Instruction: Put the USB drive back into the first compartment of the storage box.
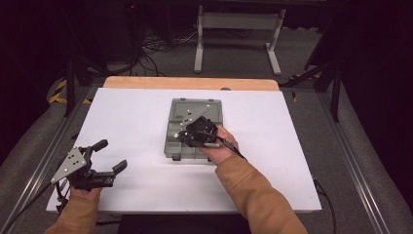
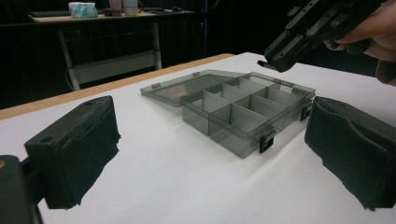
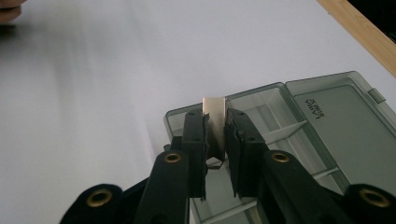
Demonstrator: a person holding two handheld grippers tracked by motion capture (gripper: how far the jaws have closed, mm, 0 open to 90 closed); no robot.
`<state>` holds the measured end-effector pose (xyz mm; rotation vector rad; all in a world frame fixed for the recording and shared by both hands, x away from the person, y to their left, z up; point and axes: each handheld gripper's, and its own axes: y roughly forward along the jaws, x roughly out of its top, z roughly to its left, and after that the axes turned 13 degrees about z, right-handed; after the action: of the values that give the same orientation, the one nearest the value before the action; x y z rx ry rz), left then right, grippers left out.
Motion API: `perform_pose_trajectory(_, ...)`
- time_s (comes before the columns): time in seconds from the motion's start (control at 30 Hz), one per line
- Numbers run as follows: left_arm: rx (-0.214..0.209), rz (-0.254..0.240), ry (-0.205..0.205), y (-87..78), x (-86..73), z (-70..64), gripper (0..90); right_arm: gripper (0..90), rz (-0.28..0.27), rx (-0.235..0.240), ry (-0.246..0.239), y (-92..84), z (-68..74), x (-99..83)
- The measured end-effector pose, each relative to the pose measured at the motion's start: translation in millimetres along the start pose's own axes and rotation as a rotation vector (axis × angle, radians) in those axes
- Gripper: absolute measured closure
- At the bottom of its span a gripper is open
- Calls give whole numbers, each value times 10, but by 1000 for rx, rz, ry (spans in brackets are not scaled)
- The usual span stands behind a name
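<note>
Pinched between the right gripper [image 3: 215,140] fingers, a small pale strip [image 3: 214,112] hangs over the open compartment box [image 1: 195,129] mid-frame; lower it squarely into one cell, while left gripper [image 1: 109,156] fingers rest spread at lower left on the desk [image 1: 131,117].

Bright white table [image 1: 136,122], dark surroundings, soft shadows under it all — close jaws slightly blurred.

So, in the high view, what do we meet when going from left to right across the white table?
Left gripper, fingers open, near the table's left front → bare white table → open grey compartment box → right gripper over the box, shut on a small pale piece.
</note>
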<state>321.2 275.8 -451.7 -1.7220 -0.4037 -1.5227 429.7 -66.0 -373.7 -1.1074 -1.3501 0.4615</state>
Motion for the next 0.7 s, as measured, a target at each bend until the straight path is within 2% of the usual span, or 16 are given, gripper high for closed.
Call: perform_pose_trajectory(0.7, 1, -2, 0, -5, 0, 1, 36, 788, 16, -28, 81, 253, -237, 73)
